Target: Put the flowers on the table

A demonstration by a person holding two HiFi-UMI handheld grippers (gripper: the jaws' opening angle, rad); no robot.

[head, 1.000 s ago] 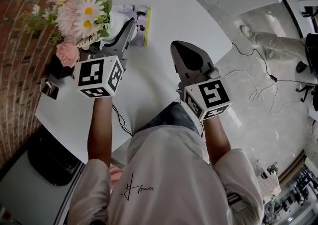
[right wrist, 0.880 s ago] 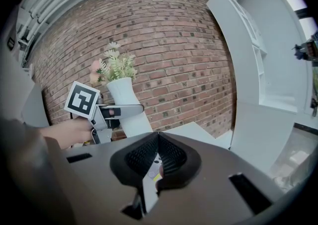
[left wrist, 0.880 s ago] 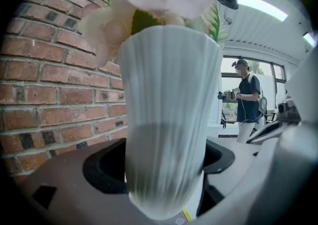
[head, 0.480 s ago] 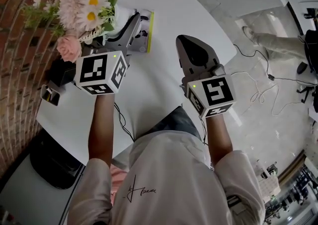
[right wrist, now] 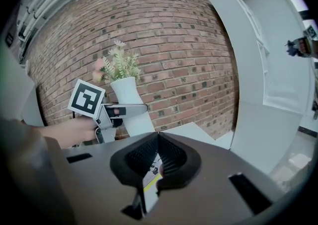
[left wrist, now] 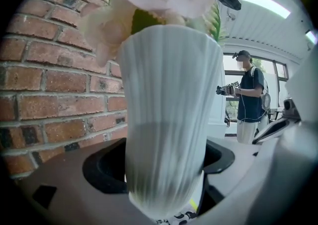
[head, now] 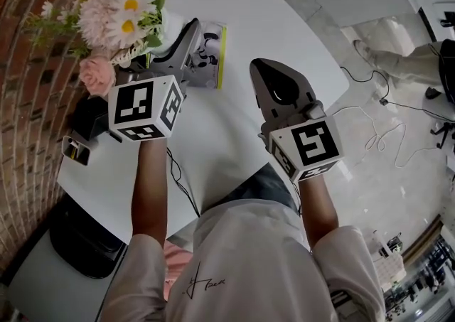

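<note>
Compared with a second ago, the left gripper (head: 186, 43) and its load have shifted slightly toward the brick wall (right wrist: 189, 45), so more of the booklet (head: 212, 50) now shows beside it. The right gripper (right wrist: 158, 142) has hardly moved.

Location of item: the flowers (head: 117, 11) stand in a white ribbed vase (left wrist: 169, 110) at the wall side of the white table (head: 234, 1), over or just beside the booklet. No view shows whether the vase's foot is resting on the table or is just clear of it.

Left gripper: jaws spread wide and closed against the lower body of the vase, one on each side, with the vase upright between them. Right gripper: jaws pressed together with nothing held; only the booklet shows through the slit below them. It hovers over the table, apart from the vase.

Handling assessment, by judgement only:
- The vase looks rigid and hard, and should be treated as breakable.
- Its ribbing should give the pads some purchase.
- The body widens upward, so a grip low down is unlikely to let it drop through.
- The bouquet is broad and looks like light artificial blooms. Even so, it puts the bulk high up, and the load will tend to tip if tilted.
- The blooms are soft and should not be gripped.

Recommended hold: the vase body, as at present, kept vertical and set down gently.
</note>
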